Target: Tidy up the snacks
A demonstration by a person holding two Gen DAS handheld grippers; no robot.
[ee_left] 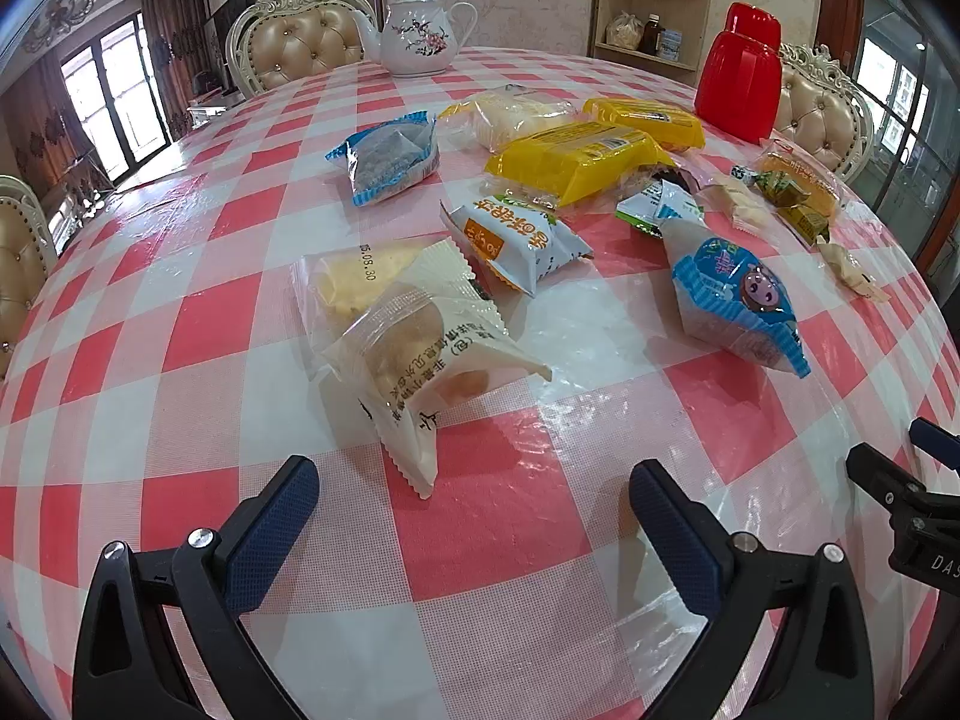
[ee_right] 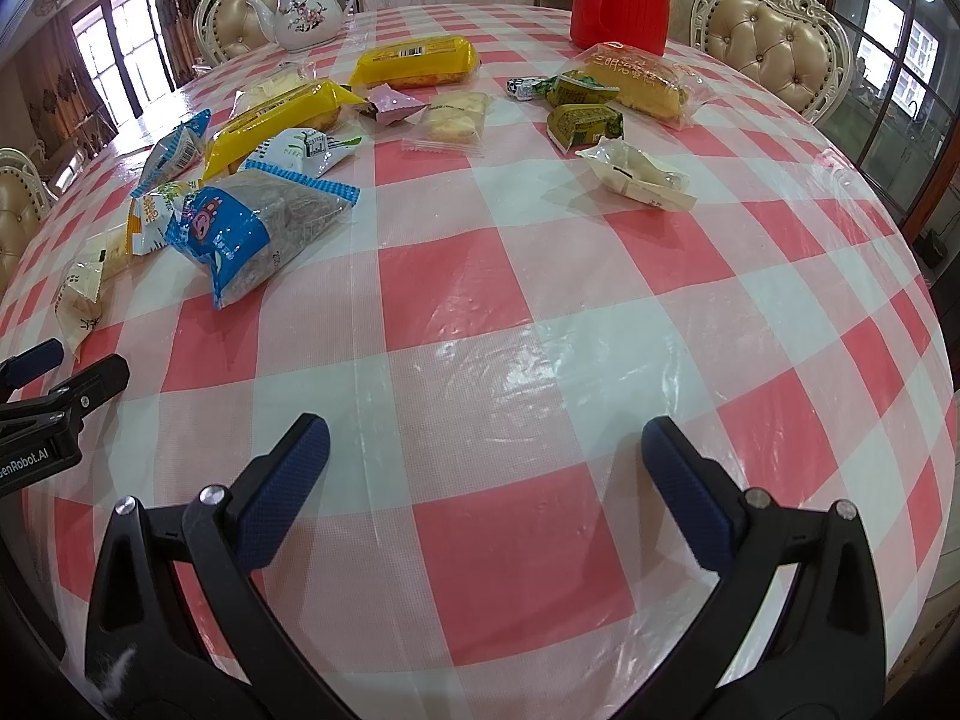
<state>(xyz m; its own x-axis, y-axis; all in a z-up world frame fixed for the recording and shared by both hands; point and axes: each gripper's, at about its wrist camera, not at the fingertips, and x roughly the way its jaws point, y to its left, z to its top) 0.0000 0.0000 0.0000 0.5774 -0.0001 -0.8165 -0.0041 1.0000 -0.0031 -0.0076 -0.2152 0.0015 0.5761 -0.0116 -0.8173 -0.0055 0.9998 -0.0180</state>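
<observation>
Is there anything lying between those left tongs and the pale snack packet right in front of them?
Nothing visible. The left tongs are wide open over bare checked tablecloth, and the pale snack packet lies just beyond their tips, its crimped end reaching toward the gap. The other snacks lie farther back.

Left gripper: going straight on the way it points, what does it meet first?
Probably the clear bun packet, lying just ahead of the open left gripper, slightly left of centre; depth is uncertain.

Bare tablecloth (ee_right: 480, 324) lies ahead of the right claw (ee_right: 485, 450); snack packets (ee_left: 420, 324) crowd the left.
</observation>
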